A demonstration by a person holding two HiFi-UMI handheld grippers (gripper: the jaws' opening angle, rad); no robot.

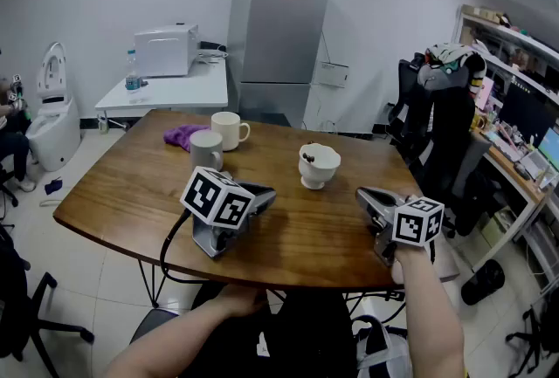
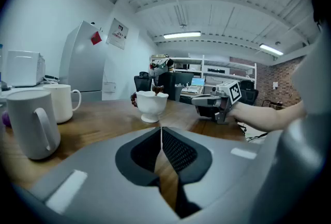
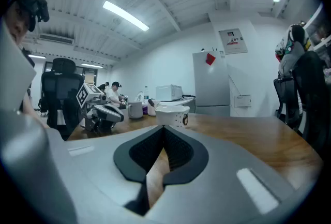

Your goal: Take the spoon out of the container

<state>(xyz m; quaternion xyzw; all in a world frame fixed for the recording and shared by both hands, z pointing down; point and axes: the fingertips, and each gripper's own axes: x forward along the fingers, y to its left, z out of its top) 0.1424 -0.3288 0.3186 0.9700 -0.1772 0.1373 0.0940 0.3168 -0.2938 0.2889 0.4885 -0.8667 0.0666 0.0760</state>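
Note:
A white footed cup (image 1: 319,165) stands near the middle of the wooden table (image 1: 122,184), and a dark spoon handle (image 1: 307,156) pokes out over its left rim. The same cup (image 2: 151,105) shows ahead of the left jaws, and the cup (image 3: 172,115) also shows ahead of the right jaws. My left gripper (image 1: 262,195) rests on the table to the cup's lower left, shut and empty. My right gripper (image 1: 365,197) rests to the cup's lower right, also shut with nothing between its jaws.
A grey mug (image 1: 206,149) and a white mug (image 1: 228,130) stand at the table's far left, beside a purple cloth (image 1: 182,136). Behind the table are a fridge (image 1: 278,36), a side table with a microwave (image 1: 165,50), and office chairs (image 1: 445,119) at right.

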